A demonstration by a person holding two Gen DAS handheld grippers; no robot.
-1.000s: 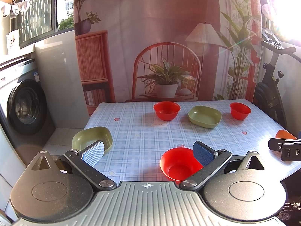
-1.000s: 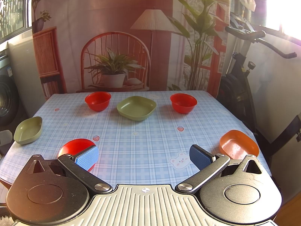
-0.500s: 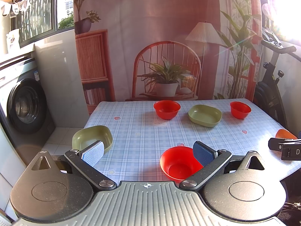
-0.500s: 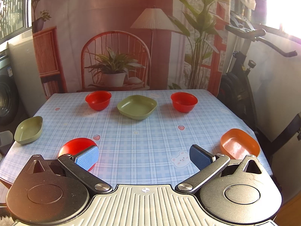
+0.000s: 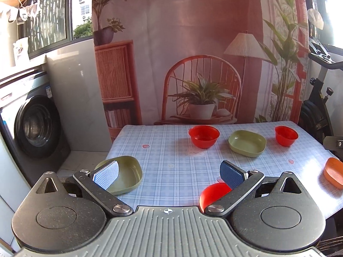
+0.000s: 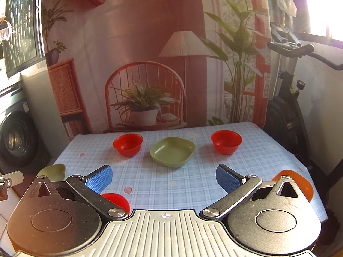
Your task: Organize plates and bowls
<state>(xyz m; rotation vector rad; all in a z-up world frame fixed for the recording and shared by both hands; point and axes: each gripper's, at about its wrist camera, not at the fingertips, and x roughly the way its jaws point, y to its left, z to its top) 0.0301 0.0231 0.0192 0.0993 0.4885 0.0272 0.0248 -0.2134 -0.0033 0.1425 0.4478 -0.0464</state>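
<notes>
- Six dishes sit spread over a checked tablecloth (image 6: 193, 184), none stacked.
- Left gripper (image 5: 169, 172): jaws spread wide, holding nothing, above the near edge between a green dish (image 5: 126, 175) and a red bowl (image 5: 212, 193).
- Right gripper (image 6: 164, 176): jaws likewise wide apart and empty, pointed at the table's middle.
- Far row: red bowl on the left (image 6: 128, 144), green square plate (image 6: 172, 154) in the centre, red bowl on the right (image 6: 226, 141), each apart from the next.
- Orange dish (image 6: 300, 182) lies at the near right edge, partly hidden behind the gripper body.
</notes>
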